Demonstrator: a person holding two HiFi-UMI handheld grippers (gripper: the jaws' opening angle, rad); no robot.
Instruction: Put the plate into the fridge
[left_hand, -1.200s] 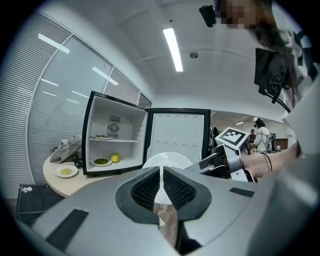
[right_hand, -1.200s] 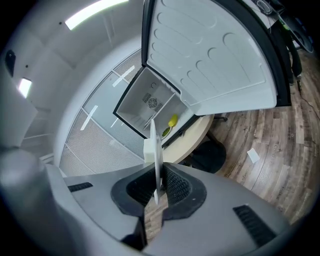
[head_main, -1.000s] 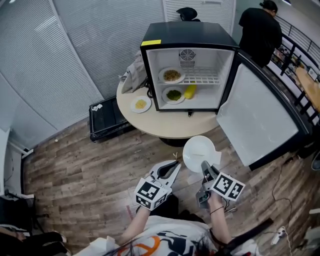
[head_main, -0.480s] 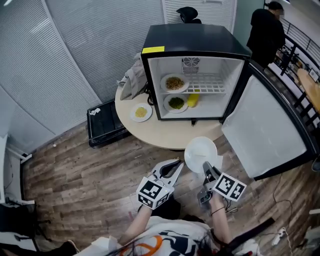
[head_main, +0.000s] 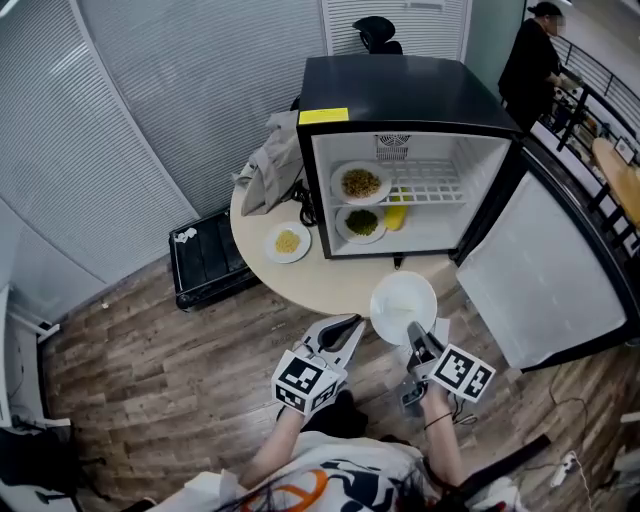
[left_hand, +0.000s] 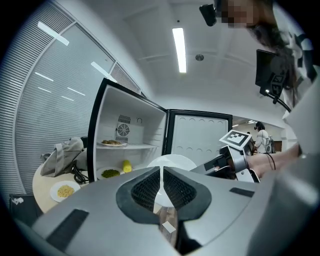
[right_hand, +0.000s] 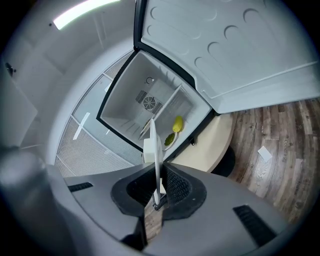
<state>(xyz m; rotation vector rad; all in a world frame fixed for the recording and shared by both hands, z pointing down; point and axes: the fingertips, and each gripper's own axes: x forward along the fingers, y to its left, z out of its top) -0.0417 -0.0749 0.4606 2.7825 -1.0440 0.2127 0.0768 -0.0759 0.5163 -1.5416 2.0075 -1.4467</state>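
Note:
My right gripper (head_main: 413, 337) is shut on the near rim of an empty white plate (head_main: 402, 300), held flat over the floor just off the round table's (head_main: 312, 280) front edge. In the right gripper view the plate (right_hand: 153, 150) shows edge-on, rising from between the pads of the gripper (right_hand: 156, 192). The small black fridge (head_main: 400, 90) stands open on the table beyond it, its door (head_main: 540, 270) swung out to the right. Left of the plate, my left gripper (head_main: 348, 328) is shut with nothing in it, and its own view looks past the gripper (left_hand: 161, 172) at the plate (left_hand: 172, 161).
Inside the fridge a noodle plate (head_main: 361, 183) sits on the upper shelf, with a plate of greens (head_main: 361, 222) and a yellow item (head_main: 397, 215) below. A plate of yellow food (head_main: 287, 241) and a grey cloth (head_main: 268, 165) lie on the table. A black case (head_main: 210, 255) is on the floor. A person (head_main: 530, 60) stands far right.
The fridge and table now sit further right and a little lower in the head view. Both grippers and the gripped plate keep nearly the same place in the view.

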